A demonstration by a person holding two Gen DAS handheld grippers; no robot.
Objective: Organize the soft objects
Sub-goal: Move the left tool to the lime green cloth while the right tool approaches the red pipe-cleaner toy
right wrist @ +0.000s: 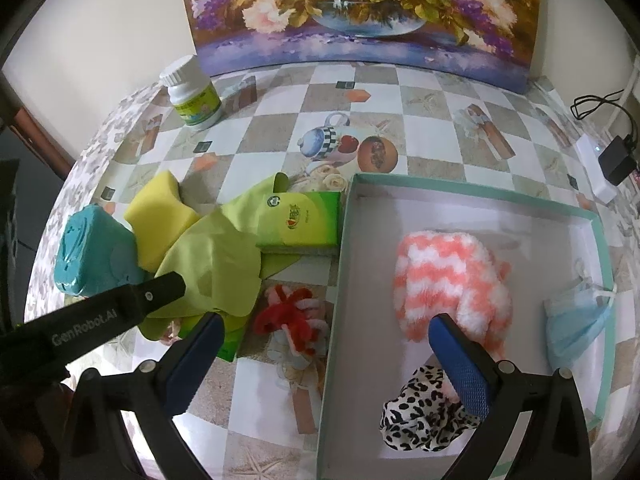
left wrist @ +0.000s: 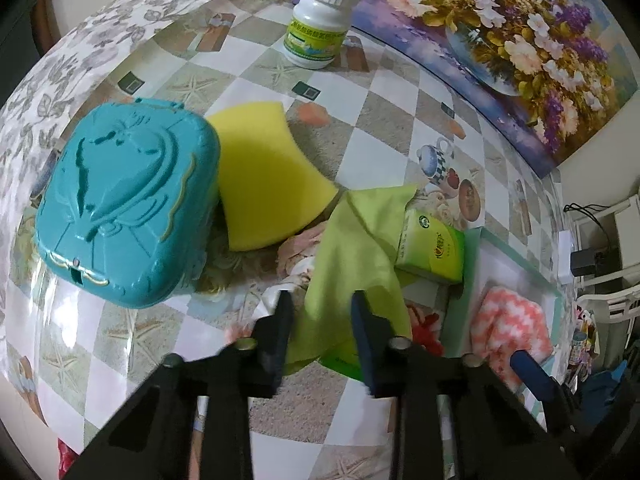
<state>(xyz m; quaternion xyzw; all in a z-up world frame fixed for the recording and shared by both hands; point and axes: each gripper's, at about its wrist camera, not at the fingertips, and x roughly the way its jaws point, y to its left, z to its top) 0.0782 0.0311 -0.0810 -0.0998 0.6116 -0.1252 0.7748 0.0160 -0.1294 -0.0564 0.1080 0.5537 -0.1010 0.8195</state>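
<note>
Black tongs [right wrist: 324, 360], blue ribbed pads [right wrist: 464, 364], "GenRobot.AI" lettering

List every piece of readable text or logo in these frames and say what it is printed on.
"GenRobot.AI": on the left gripper, along its black finger.
Green tissue pack: round logo and red characters, too blurred to read.
White bottle: green label print too small to read.

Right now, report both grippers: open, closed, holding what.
Left gripper: jaws narrow around the green cloth; whether they grip it cannot be told.
Right gripper: open, holding nothing.
</note>
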